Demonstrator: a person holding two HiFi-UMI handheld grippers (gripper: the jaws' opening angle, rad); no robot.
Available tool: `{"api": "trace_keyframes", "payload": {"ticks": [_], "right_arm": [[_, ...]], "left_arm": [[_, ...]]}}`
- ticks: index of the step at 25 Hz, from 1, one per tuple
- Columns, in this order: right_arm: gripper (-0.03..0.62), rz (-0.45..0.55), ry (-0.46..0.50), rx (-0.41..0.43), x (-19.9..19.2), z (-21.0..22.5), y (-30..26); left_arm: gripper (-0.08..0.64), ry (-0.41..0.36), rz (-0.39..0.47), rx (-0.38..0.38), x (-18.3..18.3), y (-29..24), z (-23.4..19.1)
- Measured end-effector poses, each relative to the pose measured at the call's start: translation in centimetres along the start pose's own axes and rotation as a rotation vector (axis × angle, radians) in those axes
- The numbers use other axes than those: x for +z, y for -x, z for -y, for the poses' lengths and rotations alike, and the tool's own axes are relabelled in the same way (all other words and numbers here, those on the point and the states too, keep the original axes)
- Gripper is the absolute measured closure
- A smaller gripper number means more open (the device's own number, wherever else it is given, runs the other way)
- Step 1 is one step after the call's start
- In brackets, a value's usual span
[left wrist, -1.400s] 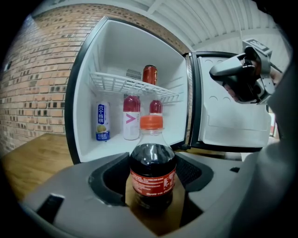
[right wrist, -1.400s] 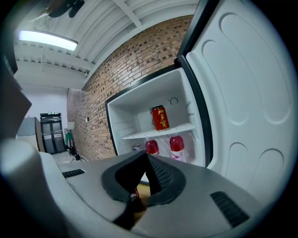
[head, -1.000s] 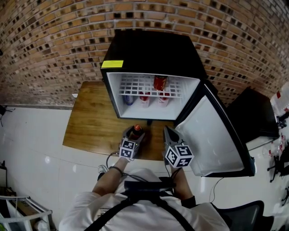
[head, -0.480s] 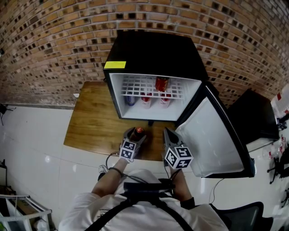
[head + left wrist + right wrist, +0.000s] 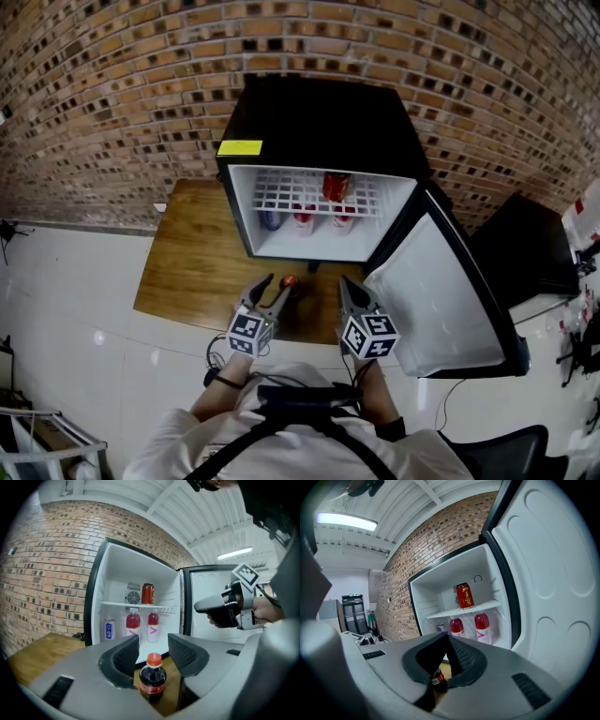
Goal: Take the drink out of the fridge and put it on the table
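Note:
A small dark cola bottle [image 5: 290, 281] with a red cap stands upright on the wooden table [image 5: 187, 262], in front of the open black fridge [image 5: 323, 127]. My left gripper [image 5: 274, 288] sits just behind it. In the left gripper view the bottle [image 5: 152, 679] stands just beyond the fingertips of the left gripper [image 5: 153, 652], whose jaws are closing without touching it. My right gripper [image 5: 345, 283] hovers to the bottle's right, shut and empty. Through the right gripper [image 5: 448, 641] only a sliver of the bottle [image 5: 437, 679] shows.
The fridge door [image 5: 441, 281] hangs wide open to the right. Inside, a red can [image 5: 335, 186] stands on the wire shelf, with two pink-red bottles [image 5: 302, 217] and a blue-white can [image 5: 270, 219] below. A brick wall [image 5: 112, 84] lies behind; a black cabinet [image 5: 534, 248] stands far right.
My left gripper, which stood around the cola bottle, has drawn back toward me and left the bottle standing free on the table. The right gripper has barely moved.

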State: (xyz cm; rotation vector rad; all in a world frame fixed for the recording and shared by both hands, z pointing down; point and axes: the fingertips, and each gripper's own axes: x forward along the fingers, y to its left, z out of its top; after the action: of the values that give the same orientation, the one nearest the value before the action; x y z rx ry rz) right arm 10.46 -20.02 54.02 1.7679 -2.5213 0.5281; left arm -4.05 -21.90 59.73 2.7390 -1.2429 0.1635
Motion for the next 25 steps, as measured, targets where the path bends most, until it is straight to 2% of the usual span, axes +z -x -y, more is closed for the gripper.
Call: {"api": "trace_keyframes", "payload": {"ticks": [4, 6, 8, 11, 20, 25], "right_arm": [[0.578, 0.004, 0.000, 0.003, 0.2, -0.1, -0.1], [0.578, 0.002, 0.002, 0.010, 0.1, -0.4, -0.2], [0.578, -0.001, 0.005, 0.019, 0.0, -0.7, -0.3], [0.578, -0.004, 0.009, 0.022, 0.1, -0.8, -0.4], [0.578, -0.013, 0.055, 0.004, 0.2, -0.7, -0.3], [0.580, -0.011, 0.056, 0.003, 0.3, -0.8, -0.3]], "left_arm": [[0.364, 0.024, 0.033, 0.025, 3.2, 0.2, -0.6], [0.411, 0.022, 0.033, 0.047, 4.2, 0.4, -0.8], [0.507, 0.019, 0.036, 0.052, 5.3, 0.6, -0.7], [0.552, 0.026, 0.040, 0.052, 6.4, 0.7, -0.3], [0.552, 0.075, -0.023, 0.064, 7.1, 0.5, 0.0], [0.552, 0.055, -0.027, 0.067, 7.1, 0.7, 0.2]]}}
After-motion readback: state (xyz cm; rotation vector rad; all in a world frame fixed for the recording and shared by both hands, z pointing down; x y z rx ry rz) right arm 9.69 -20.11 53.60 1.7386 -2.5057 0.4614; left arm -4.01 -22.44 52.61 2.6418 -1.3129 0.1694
